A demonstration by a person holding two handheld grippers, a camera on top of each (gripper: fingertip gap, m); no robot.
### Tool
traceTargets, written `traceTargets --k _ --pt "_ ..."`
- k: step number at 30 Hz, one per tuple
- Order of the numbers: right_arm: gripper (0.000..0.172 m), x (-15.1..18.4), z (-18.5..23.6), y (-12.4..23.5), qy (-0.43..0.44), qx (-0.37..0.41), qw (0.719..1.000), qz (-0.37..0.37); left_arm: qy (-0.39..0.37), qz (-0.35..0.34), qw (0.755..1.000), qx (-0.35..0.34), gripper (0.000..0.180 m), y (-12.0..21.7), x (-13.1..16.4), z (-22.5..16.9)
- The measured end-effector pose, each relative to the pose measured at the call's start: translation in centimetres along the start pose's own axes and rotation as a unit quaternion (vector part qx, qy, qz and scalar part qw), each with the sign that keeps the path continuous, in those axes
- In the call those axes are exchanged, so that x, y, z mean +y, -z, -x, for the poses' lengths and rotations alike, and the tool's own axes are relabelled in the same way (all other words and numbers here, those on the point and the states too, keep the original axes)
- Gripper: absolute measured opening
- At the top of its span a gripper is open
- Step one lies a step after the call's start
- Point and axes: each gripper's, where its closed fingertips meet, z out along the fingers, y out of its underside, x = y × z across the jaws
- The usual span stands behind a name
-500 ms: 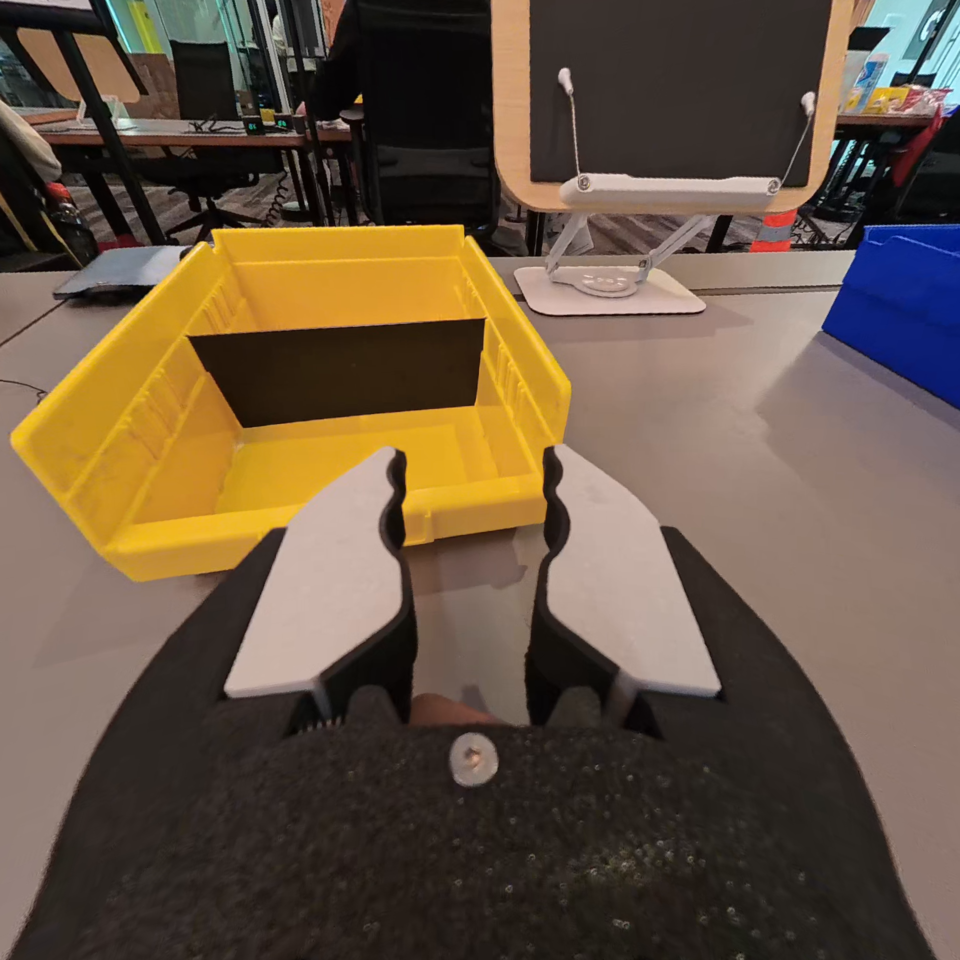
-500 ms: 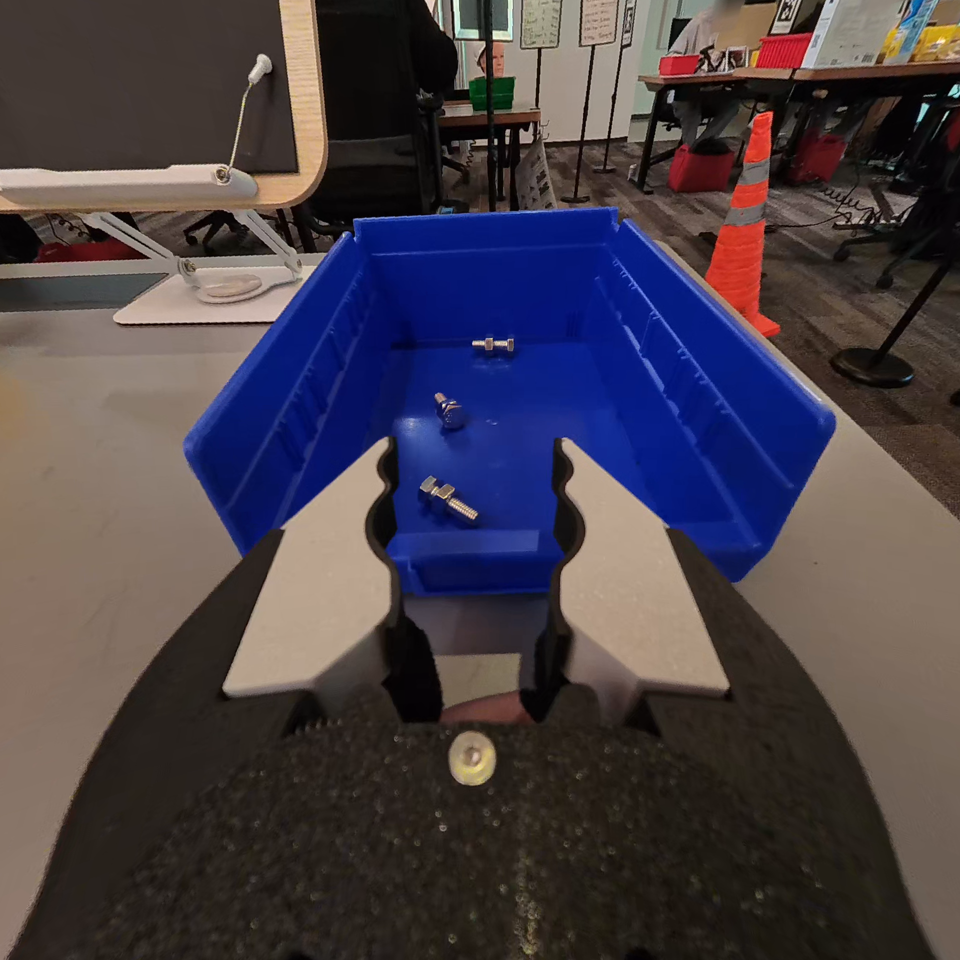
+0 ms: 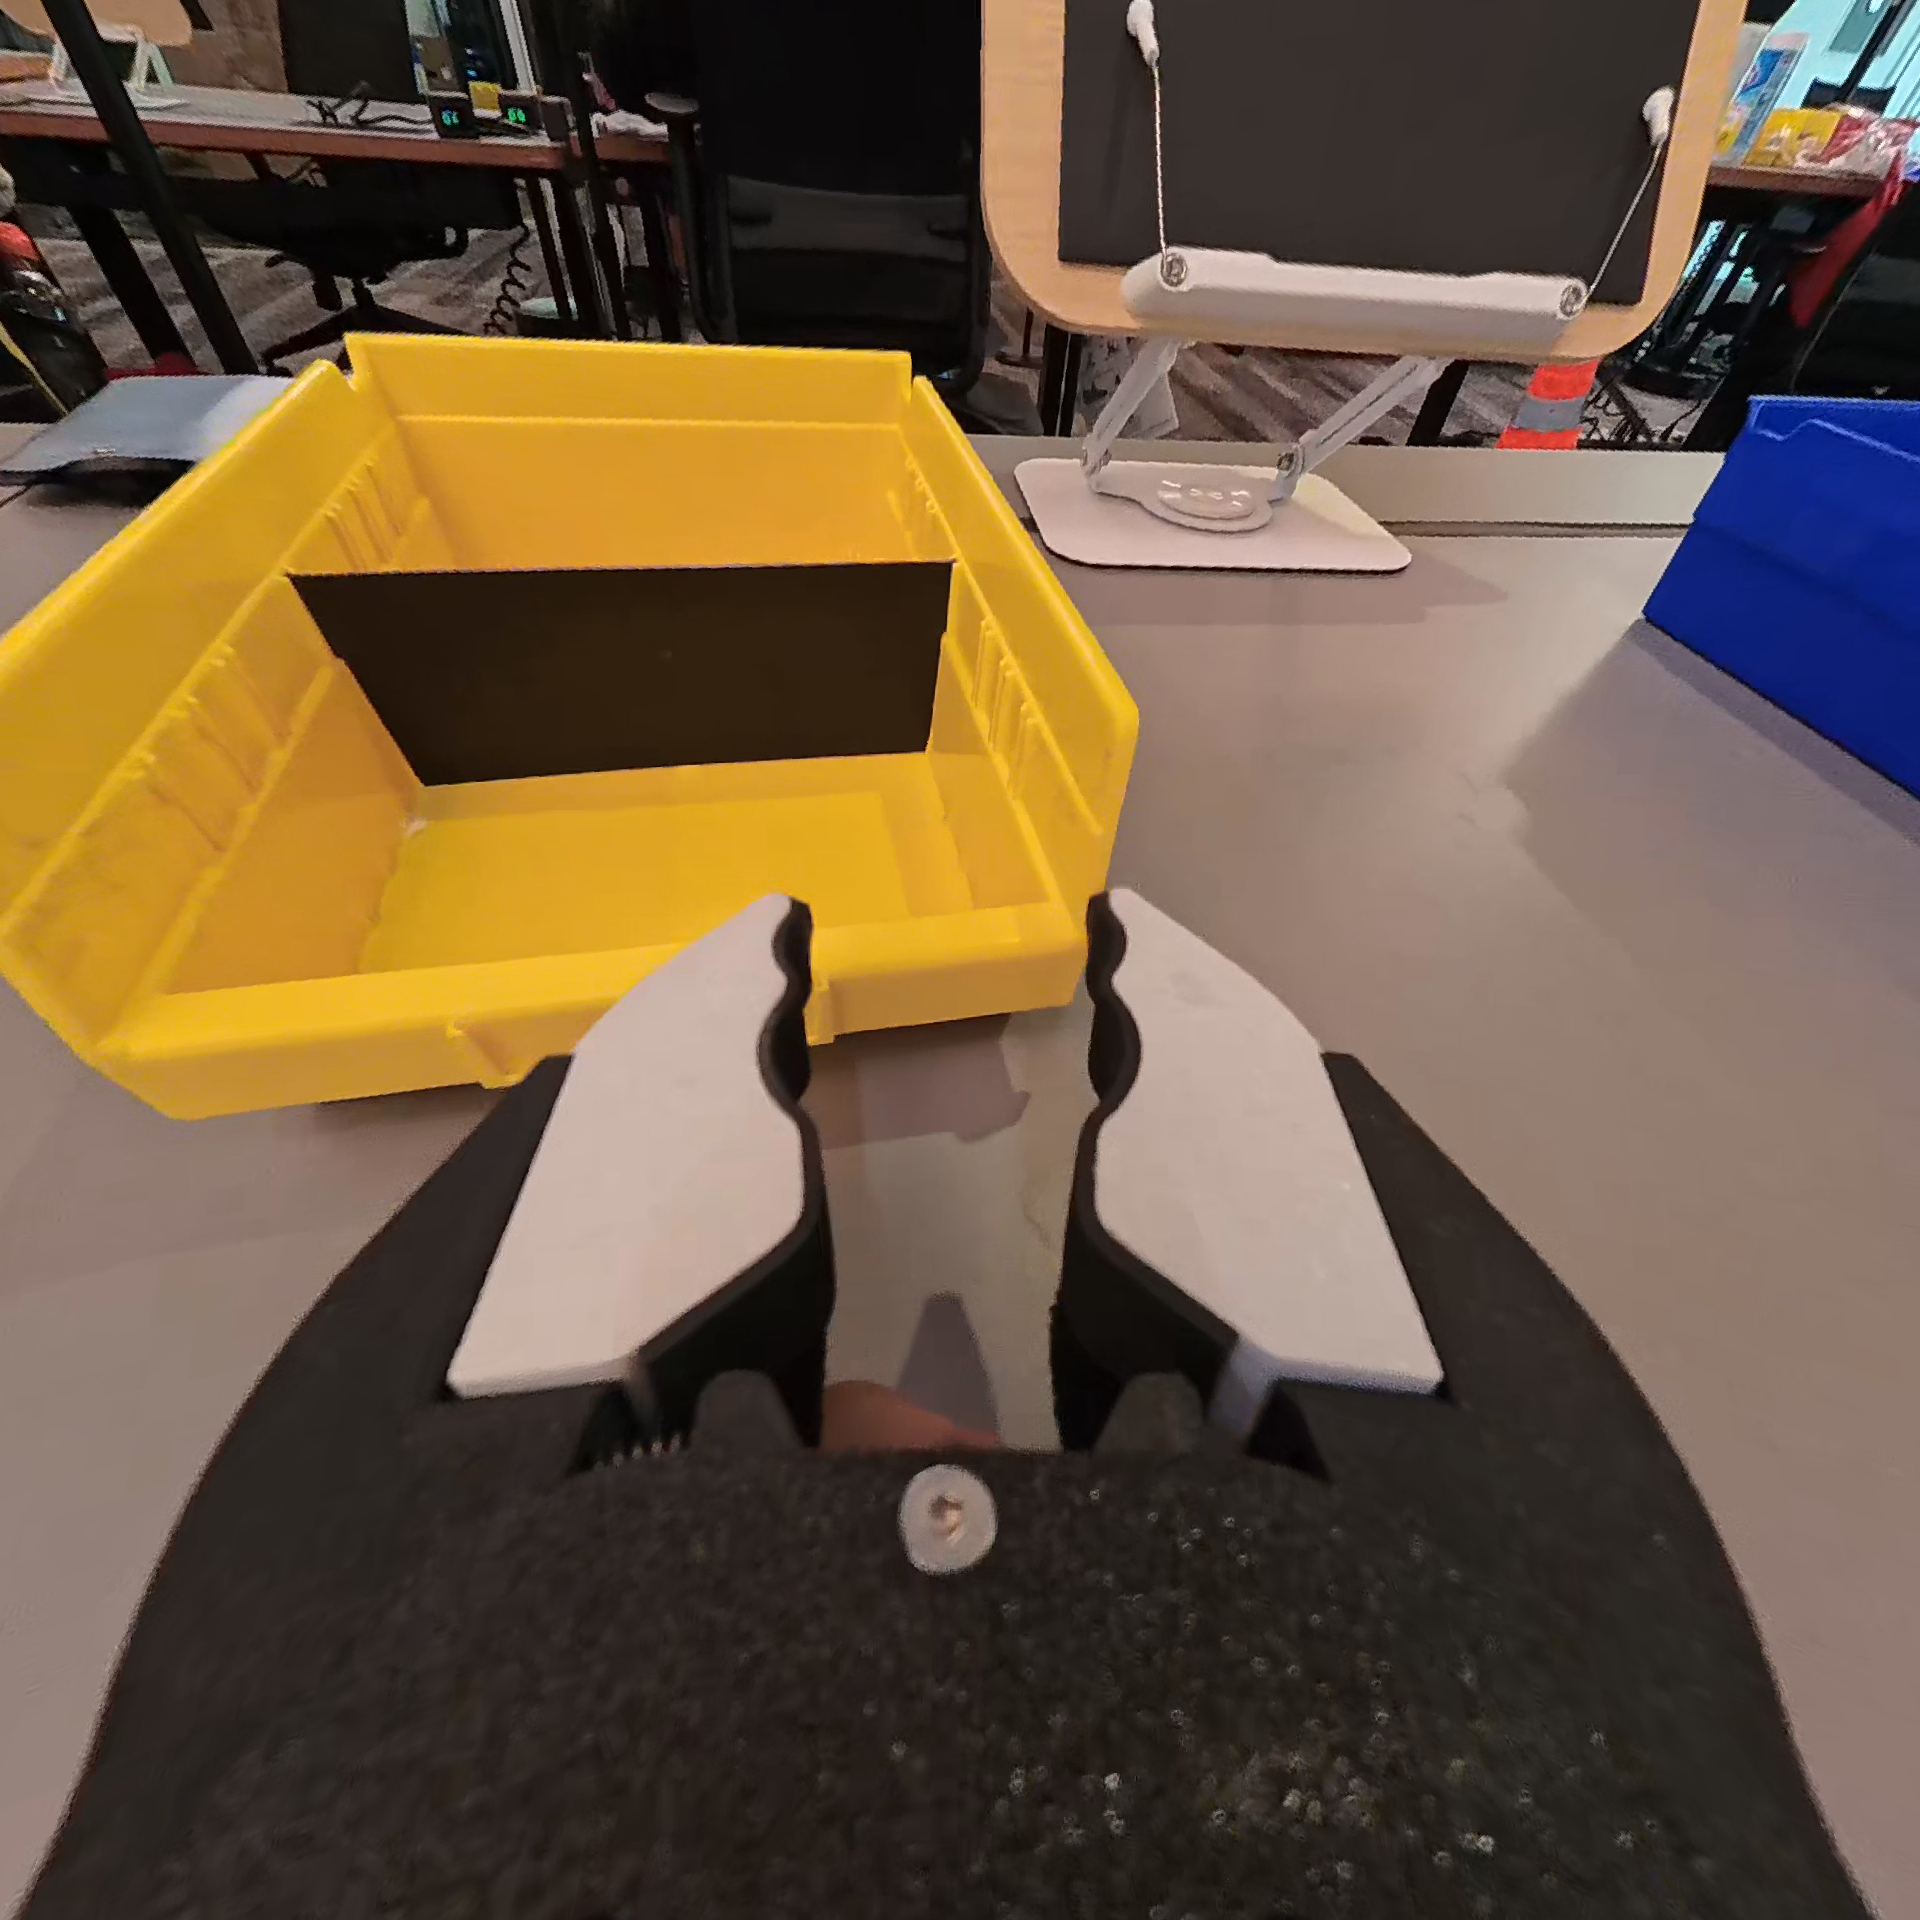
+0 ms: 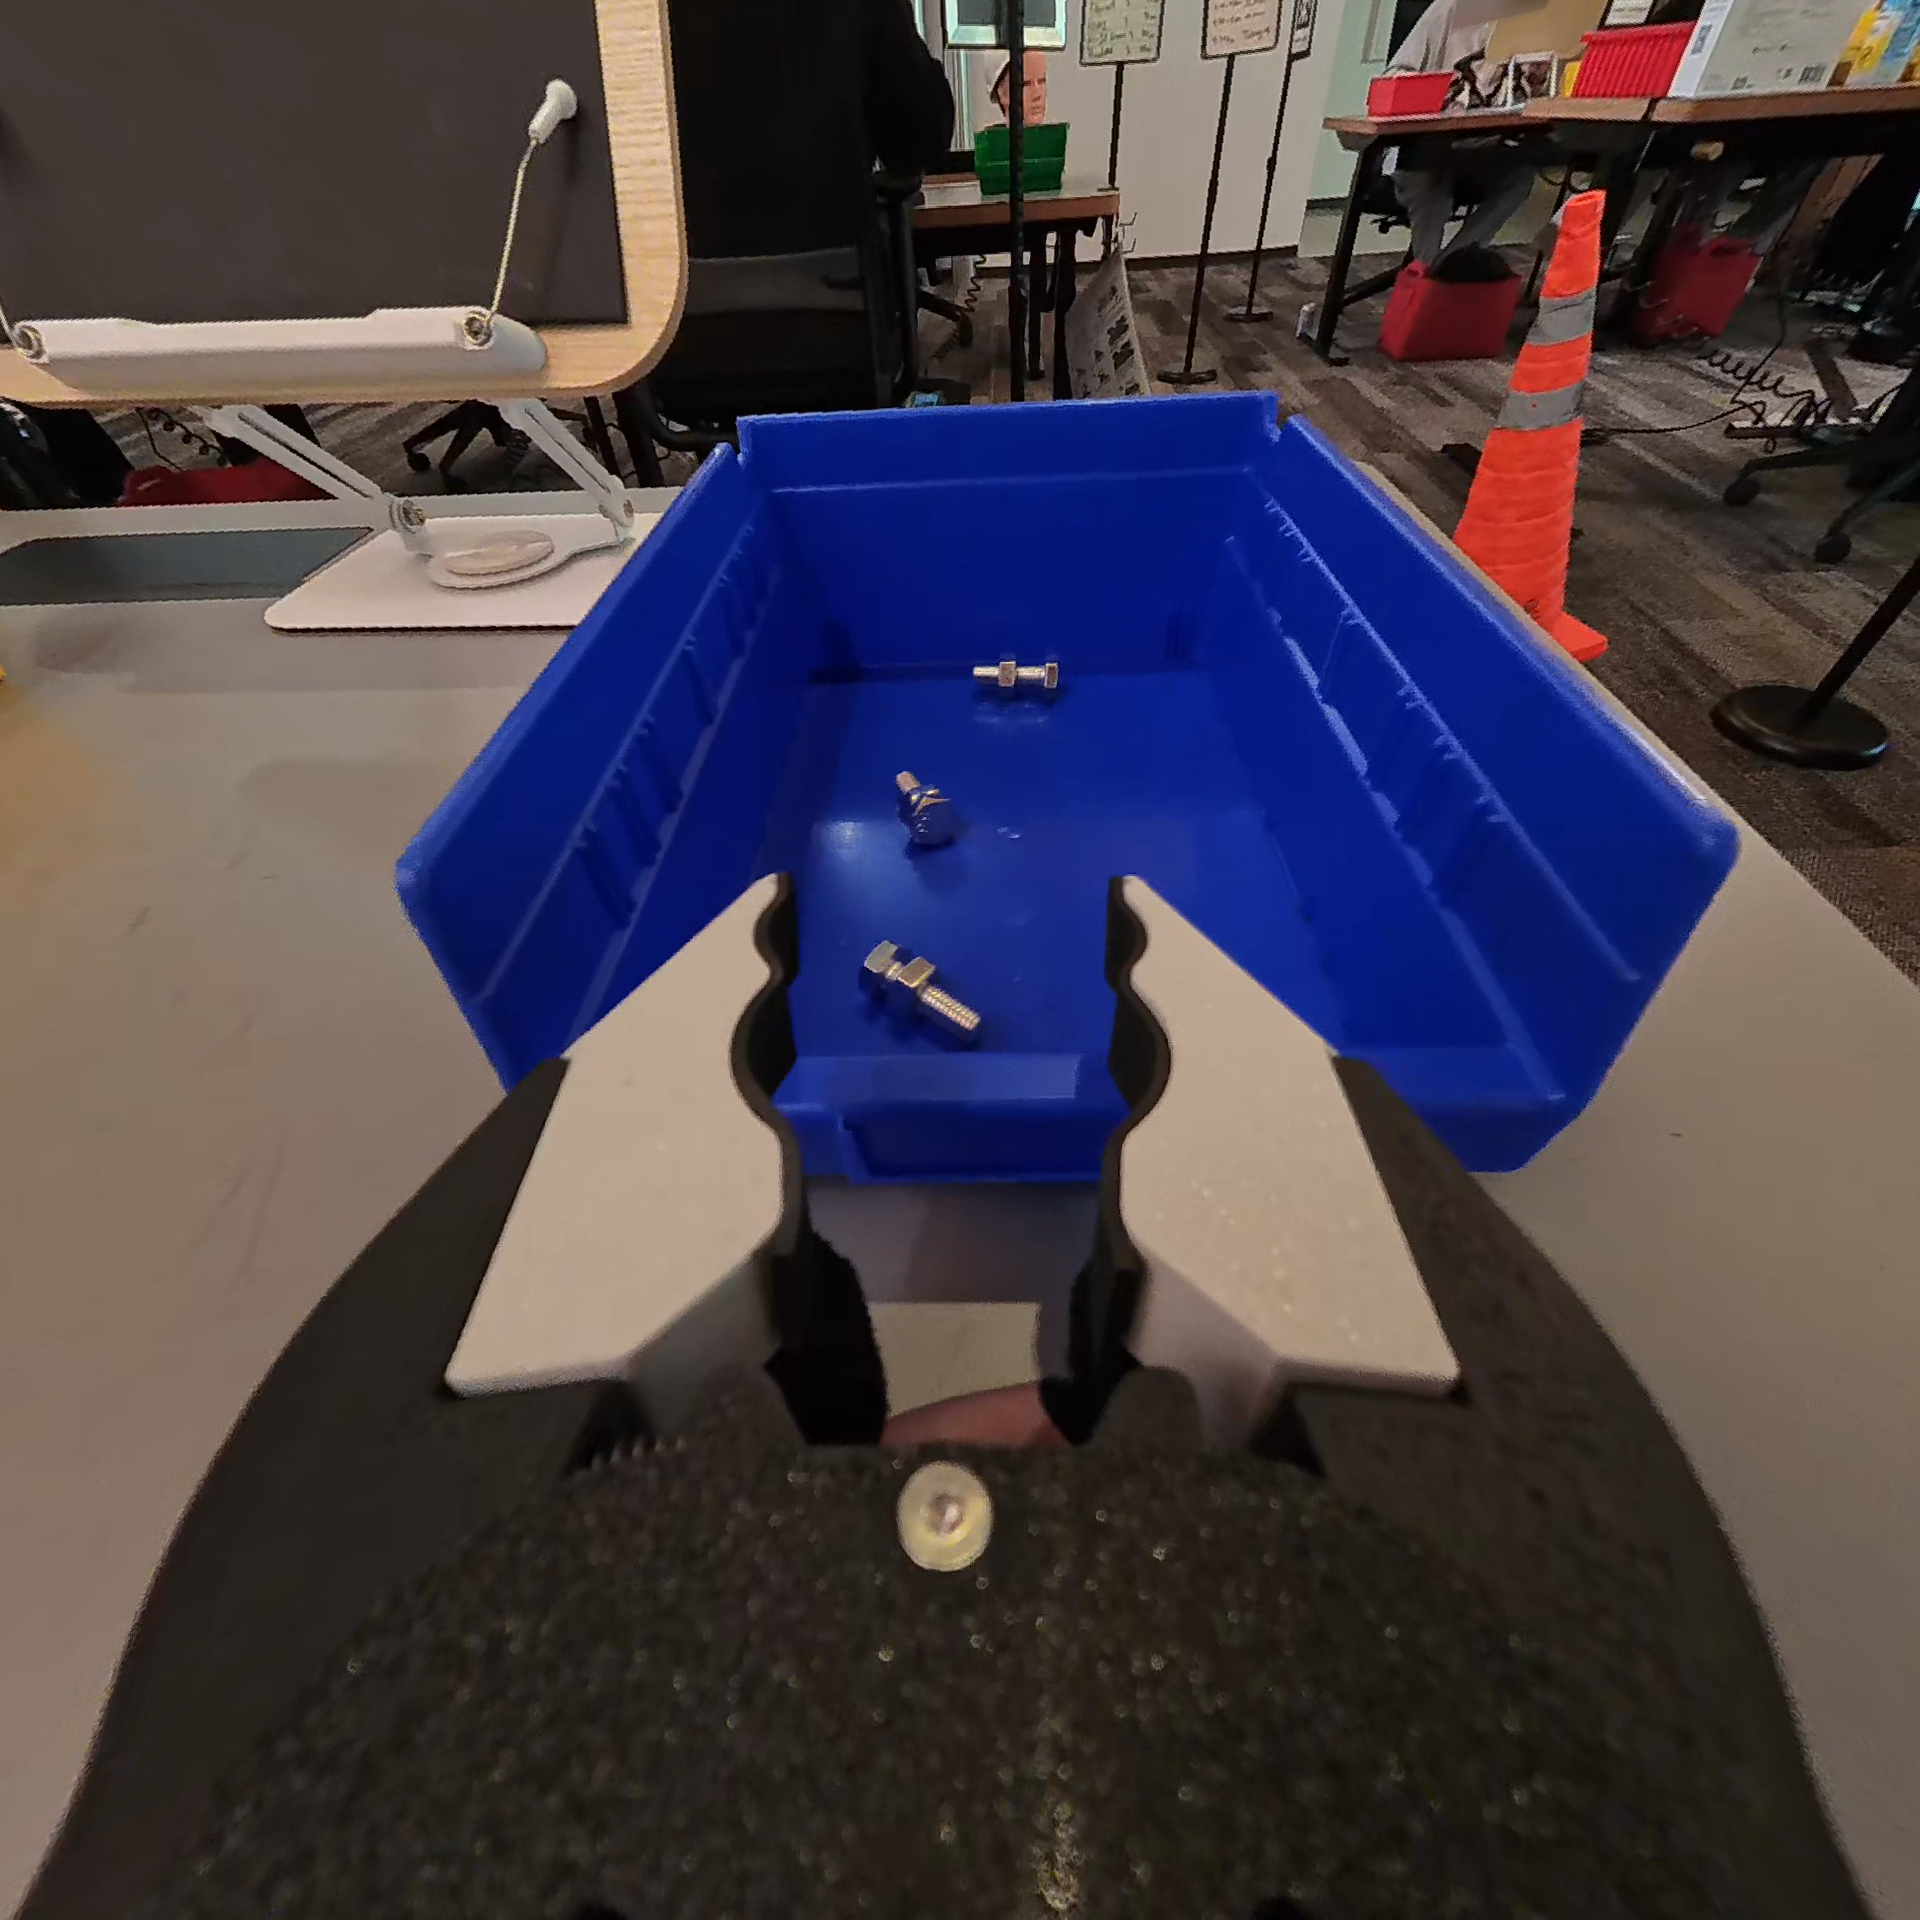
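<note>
Over the grey bench [image 4: 208, 1039], the right hand-held gripper [image 4: 945, 904] hangs with its fingers apart and nothing between them, just before the low front lip of a blue bin [image 4: 582, 831]. Three silver bolts with nuts lie on that bin's floor: the nearest bolt [image 4: 920, 992] close to the front lip, the middle bolt [image 4: 925, 810] behind it, the far bolt [image 4: 1016, 673] at the back wall. Only this view shows the bolts and an orange traffic cone [image 4: 1538, 416] on the floor. The left hand-held gripper [image 3: 945, 925], also apart and holding nothing, hovers near the front right corner of a yellow bin [image 3: 187, 748] crossed by a black divider [image 3: 644, 665]; there the blue bin shows only as a corner. Both views show a tilted stand with a dark board [image 3: 1351, 125].
</note>
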Motion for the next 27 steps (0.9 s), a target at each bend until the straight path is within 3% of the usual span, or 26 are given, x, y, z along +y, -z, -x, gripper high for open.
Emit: traceTargets --k 8,11,13,27 --pt "0.06 -1.0 3.7 0.8 -0.014 -0.081 0.996 -0.031 -0.004 0.014 1.0 -0.005 0.049 0.1 0.6 0.0" --pt "0.073 -1.8 6.4 1.5 0.003 -0.121 0.991 -0.057 0.016 0.02 1.0 0.003 0.049 0.0 0.8 -0.1" --pt "0.073 -1.9 7.8 1.9 0.011 -0.136 0.988 -0.066 0.017 0.018 1.0 0.006 0.049 0.0 0.7 -0.1" --pt "0.074 0.0 9.0 0.8 0.0 -0.128 0.992 -0.017 0.005 0.013 0.999 0.029 0.049 -0.3 0.3 -1.3"
